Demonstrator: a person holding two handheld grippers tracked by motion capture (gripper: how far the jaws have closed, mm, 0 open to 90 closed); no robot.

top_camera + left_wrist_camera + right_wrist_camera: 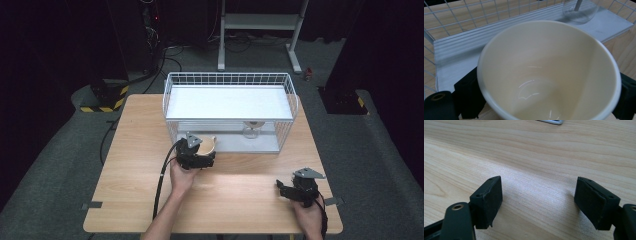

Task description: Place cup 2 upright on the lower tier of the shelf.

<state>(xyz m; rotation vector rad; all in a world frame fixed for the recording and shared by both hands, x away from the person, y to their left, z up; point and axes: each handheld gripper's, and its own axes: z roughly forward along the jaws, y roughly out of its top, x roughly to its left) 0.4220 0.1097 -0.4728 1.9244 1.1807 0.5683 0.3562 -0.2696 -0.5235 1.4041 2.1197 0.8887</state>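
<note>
The left gripper (200, 150) has its fingers clamped on a cream cup (549, 72) just in front of the white wire rack (230, 80), the cup's base cut off in the left gripper view. A clear glass (580, 11) on the rack's lower shelf is half hidden. The right gripper (537, 200), well right of the rack, rests on the desk (536, 152) with fingers apart, empty.

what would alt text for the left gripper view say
A cream cup sits clamped between the left gripper's black jaws, its empty inside facing the camera. Behind it are a white wire rack and a clear glass.
</note>
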